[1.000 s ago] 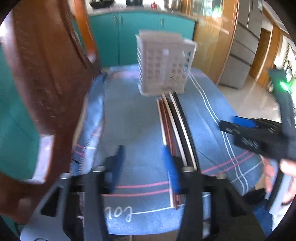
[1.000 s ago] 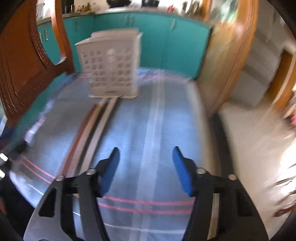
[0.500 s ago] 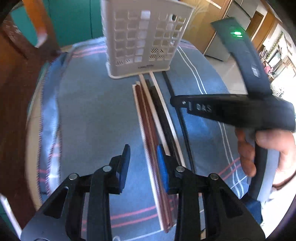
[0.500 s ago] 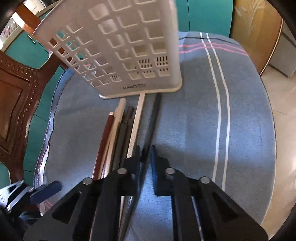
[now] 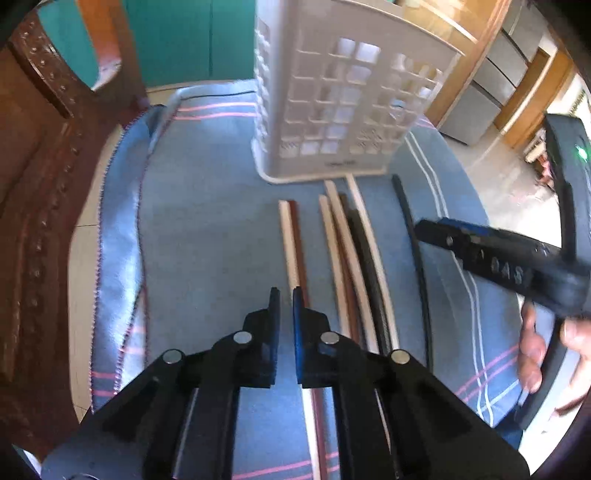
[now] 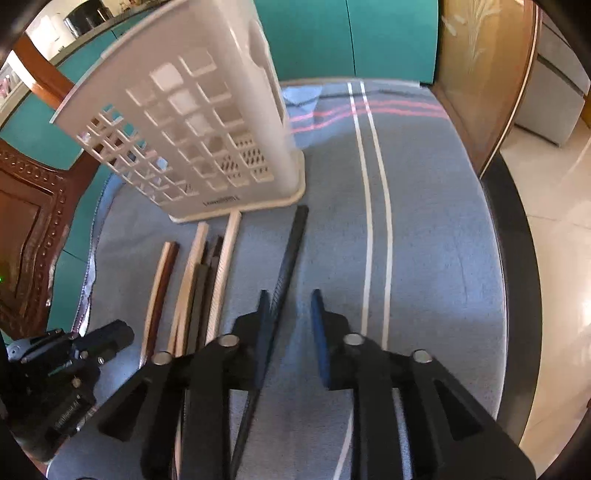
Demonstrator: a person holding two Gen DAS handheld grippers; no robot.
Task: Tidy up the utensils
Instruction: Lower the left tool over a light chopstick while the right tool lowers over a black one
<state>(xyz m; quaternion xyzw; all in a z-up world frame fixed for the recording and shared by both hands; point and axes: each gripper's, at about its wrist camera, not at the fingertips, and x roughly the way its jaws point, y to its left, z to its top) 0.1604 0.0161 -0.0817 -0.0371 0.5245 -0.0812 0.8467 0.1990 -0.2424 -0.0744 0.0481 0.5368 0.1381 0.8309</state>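
A white perforated utensil holder [image 5: 343, 110] [image 6: 199, 140] stands upright on the blue cloth. Several chopsticks lie in front of it, pointing at it. A cream and a brown stick [image 5: 291, 240] [image 6: 162, 280] lie apart on the left and run under my left gripper's right finger. My left gripper [image 5: 284, 299] is shut, and only cloth shows in the slit between its tips. The main bundle [image 5: 351, 258] [image 6: 199, 273] lies in the middle. A single black stick [image 5: 410, 229] [image 6: 291, 251] lies to the right. It passes between the opening jaws of my right gripper [image 6: 289, 299], along the left pad.
The blue striped cloth [image 6: 424, 221] covers a round table whose edge curves close on the right, with tiled floor beyond. A carved wooden chair [image 5: 40, 184] stands at the left. Teal cabinets [image 6: 388, 33] are behind. A hand [image 5: 535, 343] holds the right gripper's handle.
Both grippers moved forward and down toward the holder. The left jaws shut. The right jaws shut, then parted. The cream-brown pair now lies left of the bundle, the black stick farther right.
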